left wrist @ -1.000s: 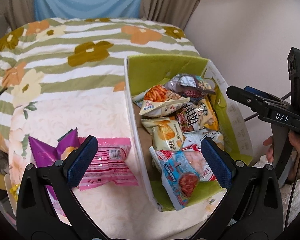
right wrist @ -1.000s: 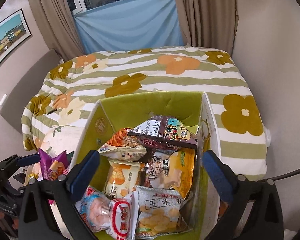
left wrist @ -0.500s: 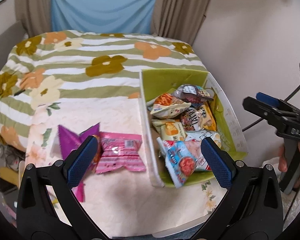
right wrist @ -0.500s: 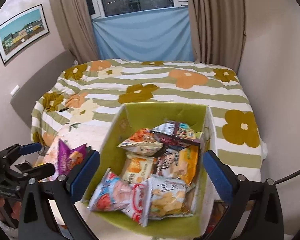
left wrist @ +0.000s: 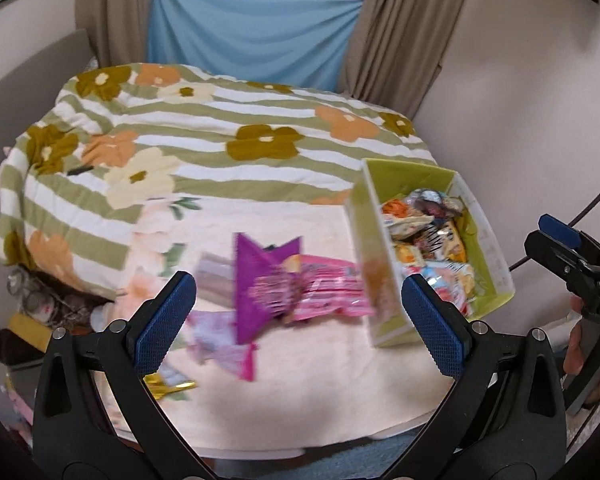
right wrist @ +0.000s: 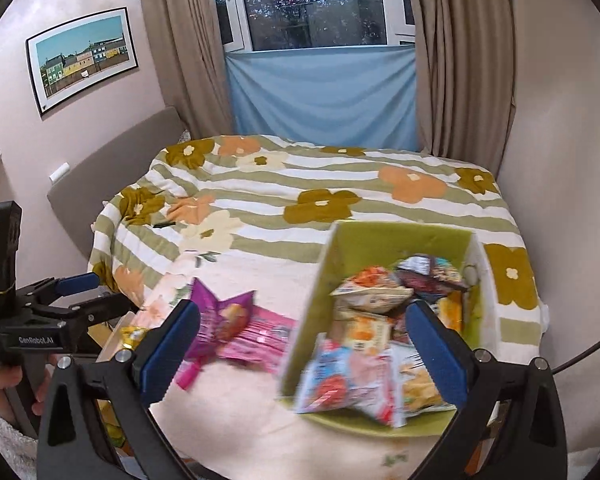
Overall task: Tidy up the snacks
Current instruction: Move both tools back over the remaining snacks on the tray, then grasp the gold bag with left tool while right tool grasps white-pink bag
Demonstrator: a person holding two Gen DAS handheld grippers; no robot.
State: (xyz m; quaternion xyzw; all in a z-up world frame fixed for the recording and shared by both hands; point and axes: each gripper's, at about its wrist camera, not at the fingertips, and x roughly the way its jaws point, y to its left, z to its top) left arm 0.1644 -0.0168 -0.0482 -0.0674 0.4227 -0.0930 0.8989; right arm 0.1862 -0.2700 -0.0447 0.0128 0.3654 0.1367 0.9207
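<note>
Jaws of both grippers pulled back, green box (left wrist: 482, 216) smaller, blurred

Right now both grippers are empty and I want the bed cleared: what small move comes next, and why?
Probably lower the open left gripper onto the purple snack packet: it lies outside the green box, atop the pink packet, directly between the fingers.

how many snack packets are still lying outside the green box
4 that I can make out: a purple packet, a pink packet beside it, a pale packet nearer the left gripper, and a gold wrapper at the edge. Blur may hide more.
</note>
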